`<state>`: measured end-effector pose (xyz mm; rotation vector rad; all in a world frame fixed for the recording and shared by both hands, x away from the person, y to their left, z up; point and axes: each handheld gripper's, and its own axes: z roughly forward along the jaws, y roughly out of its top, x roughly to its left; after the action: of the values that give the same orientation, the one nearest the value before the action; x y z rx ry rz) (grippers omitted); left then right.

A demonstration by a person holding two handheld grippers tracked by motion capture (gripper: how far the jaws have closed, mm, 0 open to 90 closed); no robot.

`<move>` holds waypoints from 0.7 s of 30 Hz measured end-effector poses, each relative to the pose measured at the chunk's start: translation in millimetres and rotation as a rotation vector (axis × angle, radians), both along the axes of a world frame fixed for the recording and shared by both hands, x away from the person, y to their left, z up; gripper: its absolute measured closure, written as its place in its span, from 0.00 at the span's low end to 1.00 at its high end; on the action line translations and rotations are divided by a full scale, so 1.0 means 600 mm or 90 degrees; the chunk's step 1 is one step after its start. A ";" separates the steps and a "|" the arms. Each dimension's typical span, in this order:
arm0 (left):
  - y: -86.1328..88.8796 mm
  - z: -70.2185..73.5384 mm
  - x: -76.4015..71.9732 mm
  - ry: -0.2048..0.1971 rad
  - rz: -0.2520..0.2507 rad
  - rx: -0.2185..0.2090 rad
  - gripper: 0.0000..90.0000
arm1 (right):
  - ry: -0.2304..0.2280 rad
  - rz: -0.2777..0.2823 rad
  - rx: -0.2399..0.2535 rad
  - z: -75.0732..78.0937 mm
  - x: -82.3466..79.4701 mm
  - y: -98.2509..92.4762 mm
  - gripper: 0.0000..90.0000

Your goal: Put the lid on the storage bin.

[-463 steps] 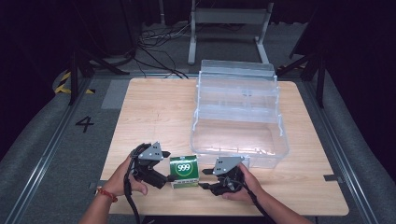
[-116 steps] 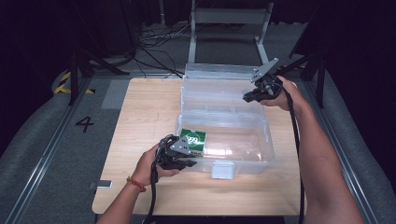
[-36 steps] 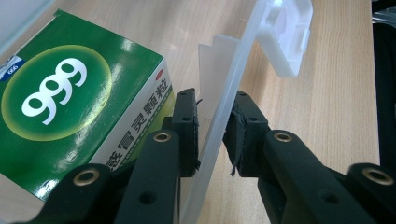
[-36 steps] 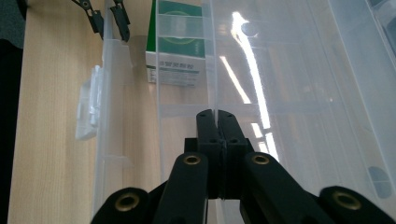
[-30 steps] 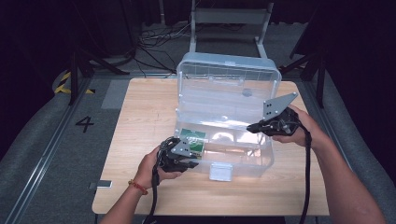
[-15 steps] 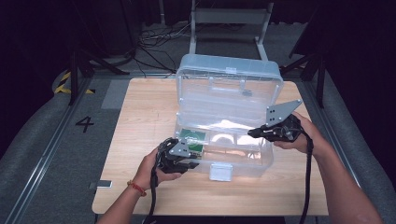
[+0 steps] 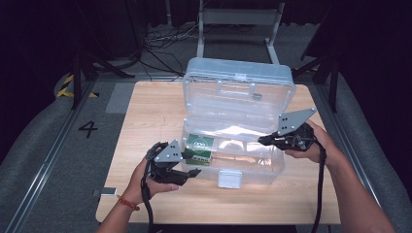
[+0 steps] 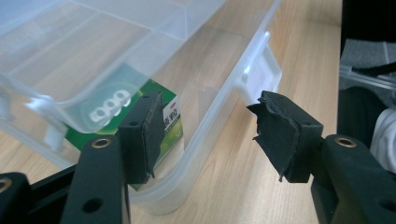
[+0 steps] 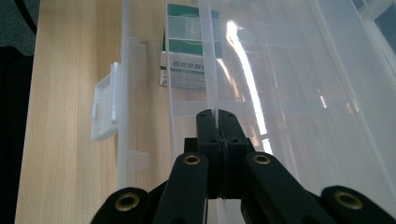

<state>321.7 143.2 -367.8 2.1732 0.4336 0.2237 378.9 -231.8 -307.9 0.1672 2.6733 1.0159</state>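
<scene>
A clear plastic box (image 7: pixel 272 170) stands on the wooden table, its hinged lid (image 7: pixel 238 92) tilted partway down over the base. Inside, at the base's left end, lies a green-and-white carton (image 7: pixel 199 148). My right gripper (image 7: pixel 262 141) is shut on the lid's thin front edge (image 9: pixel 210 70), with the carton (image 9: pixel 184 65) showing beyond it. My left gripper (image 7: pixel 192 162) hovers just off the box's front left corner. Its jaws have just been opening, and in the left gripper view the gripper (image 8: pixel 210 126) has no pad pressing on anything. The carton (image 8: pixel 172 123) shows through the wall.
A white latch (image 7: pixel 229 178) hangs at the middle of the box's front wall, also seen as the latch (image 8: pixel 261 70) and the latch (image 9: pixel 106 109). Bare table (image 7: pixel 145 116) lies left of the box. A metal frame (image 7: pixel 238 19) and cables sit on the floor beyond.
The right gripper has brought the lid's front edge lower over the base. The left gripper has opened and drawn back and up from the box's front left corner.
</scene>
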 end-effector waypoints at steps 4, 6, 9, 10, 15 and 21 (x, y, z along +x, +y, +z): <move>0.016 0.019 -0.001 -0.007 0.022 -0.019 0.45 | 0.000 0.000 0.003 -0.001 -0.001 -0.001 0.99; 0.027 0.034 0.000 -0.012 0.030 -0.044 0.45 | -0.005 -0.001 0.002 -0.001 -0.002 0.000 0.99; 0.038 0.053 0.008 -0.026 0.047 -0.065 0.46 | -0.006 -0.001 0.003 -0.002 -0.003 0.000 0.99; 0.039 0.058 0.010 -0.023 0.054 -0.071 0.47 | -0.008 -0.001 0.003 -0.002 -0.002 -0.001 0.99; 0.041 0.092 0.033 -0.036 0.066 -0.075 0.50 | -0.007 -0.001 0.004 -0.002 -0.003 0.000 0.99; 0.023 0.122 0.076 -0.046 0.085 -0.065 0.55 | -0.008 0.001 0.006 -0.002 -0.003 -0.001 0.99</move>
<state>367.5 156.9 -294.5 2.0323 0.5389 0.3453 377.4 -232.6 -309.2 0.1600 2.6579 1.0262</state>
